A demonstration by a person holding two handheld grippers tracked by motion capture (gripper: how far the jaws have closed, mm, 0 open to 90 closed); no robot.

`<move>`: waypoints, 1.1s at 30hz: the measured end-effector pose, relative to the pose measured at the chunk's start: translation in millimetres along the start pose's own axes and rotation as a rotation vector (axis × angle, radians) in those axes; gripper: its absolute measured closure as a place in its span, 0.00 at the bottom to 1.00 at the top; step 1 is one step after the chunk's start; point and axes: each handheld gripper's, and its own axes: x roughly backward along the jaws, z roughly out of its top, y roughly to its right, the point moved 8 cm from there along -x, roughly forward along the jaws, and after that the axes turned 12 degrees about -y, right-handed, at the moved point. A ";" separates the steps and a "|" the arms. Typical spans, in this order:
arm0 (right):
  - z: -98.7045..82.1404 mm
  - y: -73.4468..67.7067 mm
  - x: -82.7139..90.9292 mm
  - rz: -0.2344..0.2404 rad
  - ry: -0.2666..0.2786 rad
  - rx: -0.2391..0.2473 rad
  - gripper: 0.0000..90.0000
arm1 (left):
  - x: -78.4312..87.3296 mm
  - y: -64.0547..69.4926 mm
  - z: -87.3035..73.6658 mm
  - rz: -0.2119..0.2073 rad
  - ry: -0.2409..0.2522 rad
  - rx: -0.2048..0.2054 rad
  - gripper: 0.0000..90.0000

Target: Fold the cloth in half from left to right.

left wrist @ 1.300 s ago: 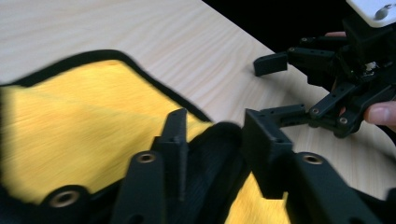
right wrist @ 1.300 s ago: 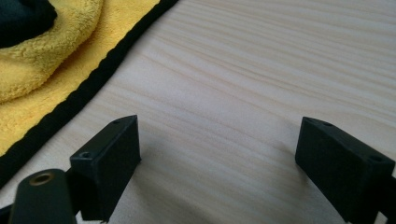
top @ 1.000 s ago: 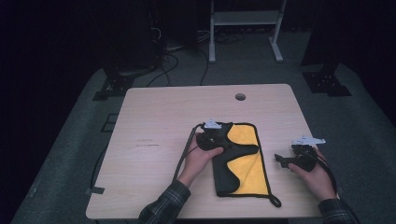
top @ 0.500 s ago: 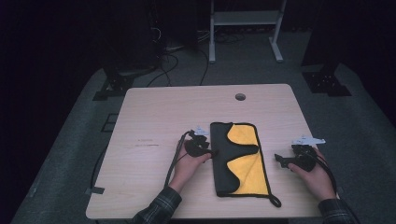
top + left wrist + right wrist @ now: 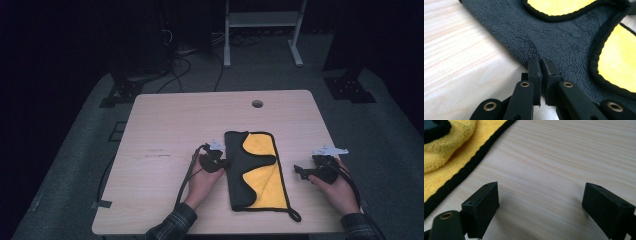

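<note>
A folded cloth (image 5: pixel 260 172), yellow inside with a dark grey fleece flap and black trim, lies lengthwise on the table's near middle. My left gripper (image 5: pixel 223 162) lies at the cloth's left edge. In the left gripper view its jaws (image 5: pixel 541 63) have just been closing and stand pressed together on the edge of the grey fleece (image 5: pixel 524 32), which puckers at their tips. My right gripper (image 5: pixel 300 171) rests on the table to the right of the cloth. Its jaws (image 5: pixel 541 195) stand wide open over bare wood, with the cloth's yellow side (image 5: pixel 446 157) to their left.
The light wooden table (image 5: pixel 175 125) has a round hole (image 5: pixel 257 103) near its far edge. A black hanging loop (image 5: pixel 295 216) trails from the cloth's near right corner. Beyond the table, a white stand (image 5: pixel 260 20) and cables sit on the dark floor.
My left gripper came off the top of the cloth, moved left and down to its left edge, and its jaws shut there. The right hand kept still.
</note>
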 end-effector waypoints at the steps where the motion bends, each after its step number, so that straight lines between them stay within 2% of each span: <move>1: -0.1 -0.2 0.1 0.000 0.000 0.000 0.14 | 1.9 -2.3 -1.9 -0.008 -0.002 0.005 0.95; 5: -0.3 -0.6 0.2 0.002 0.001 -0.001 0.14 | 11.9 -15.4 -12.6 -0.018 0.002 0.007 0.96; 7: -0.5 -1.8 0.3 0.010 0.001 0.013 0.14 | 17.5 -24.8 -18.0 -0.022 0.006 0.022 0.96; 11: -0.9 -3.2 0.6 0.014 0.000 0.015 0.14 | 28.6 -45.2 -25.2 0.006 -0.004 0.037 0.96; 15: -1.1 -4.5 0.7 0.021 0.000 0.024 0.14 | 36.0 -60.1 -30.1 0.023 -0.003 0.053 0.96; 20: -1.4 -6.2 0.9 0.028 0.001 0.036 0.14 | 41.7 -69.4 -34.3 0.049 -0.005 0.057 0.96; 25: -1.8 -6.5 1.0 0.027 -0.001 0.032 0.13 | 46.1 -70.2 -39.1 0.063 -0.022 0.048 0.94; 26: -1.7 -6.7 0.8 0.028 -0.003 0.036 0.13 | 47.7 -70.8 -40.4 0.069 -0.026 0.040 0.92; 29: -1.2 -5.9 0.9 0.025 0.002 0.033 0.17 | 53.4 -74.2 -43.9 0.085 -0.018 0.034 0.75; 32: -0.3 -5.9 4.8 0.027 0.004 0.042 0.40 | 63.0 -80.4 -47.8 0.111 0.003 0.028 0.56; 33: 0.5 -7.3 6.8 0.028 0.004 0.057 0.43 | 65.9 -82.2 -49.8 0.109 0.004 0.026 0.49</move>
